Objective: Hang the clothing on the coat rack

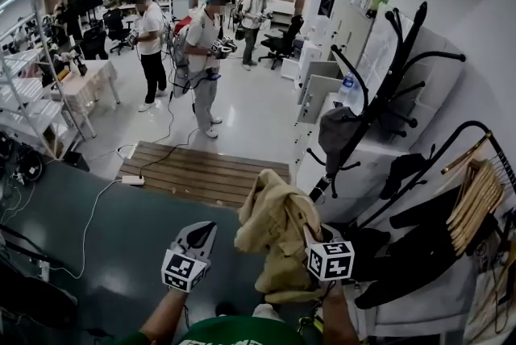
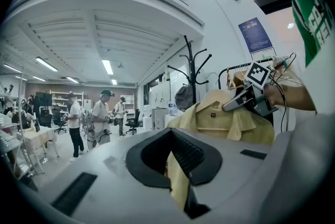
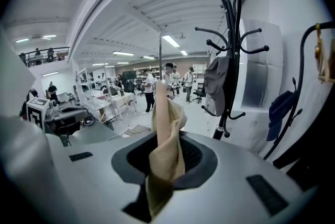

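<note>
Head view: both forearms enter from the bottom edge, with the grippers held level at lower centre.

- Left gripper (image 1: 199,237): jaws pinched on a thin edge of the tan shirt (image 1: 276,230).
- Right gripper (image 1: 314,243): jaws clamped on a bunched fold of the same shirt.
- Shirt: hangs crumpled between the two grippers, at centre-bottom of the frame.
- Black coat rack (image 1: 385,85): stands tilted at upper right, apart from the shirt, with a grey item (image 1: 339,130) on one hook.
</note>
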Demonstrator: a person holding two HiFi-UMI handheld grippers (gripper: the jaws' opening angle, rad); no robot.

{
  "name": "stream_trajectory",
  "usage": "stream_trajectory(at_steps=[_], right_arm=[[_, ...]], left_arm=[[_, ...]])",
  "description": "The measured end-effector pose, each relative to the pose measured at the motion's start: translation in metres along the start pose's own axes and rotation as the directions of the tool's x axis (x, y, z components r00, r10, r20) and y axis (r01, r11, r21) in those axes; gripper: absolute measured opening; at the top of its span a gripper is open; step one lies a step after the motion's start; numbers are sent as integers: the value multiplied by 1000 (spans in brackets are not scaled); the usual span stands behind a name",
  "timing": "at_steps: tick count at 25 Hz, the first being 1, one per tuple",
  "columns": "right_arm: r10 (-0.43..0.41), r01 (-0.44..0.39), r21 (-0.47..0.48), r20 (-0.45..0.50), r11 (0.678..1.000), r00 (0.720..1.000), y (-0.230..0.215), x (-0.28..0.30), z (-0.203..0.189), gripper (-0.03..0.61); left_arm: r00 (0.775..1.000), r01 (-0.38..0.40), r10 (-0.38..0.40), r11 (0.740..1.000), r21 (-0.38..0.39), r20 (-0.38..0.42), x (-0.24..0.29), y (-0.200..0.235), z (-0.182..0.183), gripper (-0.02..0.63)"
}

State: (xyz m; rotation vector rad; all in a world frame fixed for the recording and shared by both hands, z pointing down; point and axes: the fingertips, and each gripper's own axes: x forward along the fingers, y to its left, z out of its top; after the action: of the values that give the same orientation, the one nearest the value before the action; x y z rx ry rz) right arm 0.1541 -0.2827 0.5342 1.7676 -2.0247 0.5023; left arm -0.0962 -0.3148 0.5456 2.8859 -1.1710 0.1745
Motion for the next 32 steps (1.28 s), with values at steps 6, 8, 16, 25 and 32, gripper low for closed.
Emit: stream_trajectory(at_steps=[6,8,16,25,32], right_arm=[[10,-10,-16,-10,1000,1000,-17,4,8,69],[11,-11,-25,-8,1000,1000,-24,4,12,69],[23,-22,-54,21,998,1000,-55,11,43,69],[15,-11,-69,59,998,998,-92,24,92,69],[7,-4,-53,68,999,998,-118,43,119,69]], left_arm=[[1000,-2,2,1000,9,5,14,-16,8,3],[1000,-4,4,1000,11,3,18,-22,8,3],[1000,-17,17,1000,18,4,36,-38,12,3],[999,-40,40,999,24,9,50,-47,19,3],[998,-55,55,998,18,2,55,-49,17,3]])
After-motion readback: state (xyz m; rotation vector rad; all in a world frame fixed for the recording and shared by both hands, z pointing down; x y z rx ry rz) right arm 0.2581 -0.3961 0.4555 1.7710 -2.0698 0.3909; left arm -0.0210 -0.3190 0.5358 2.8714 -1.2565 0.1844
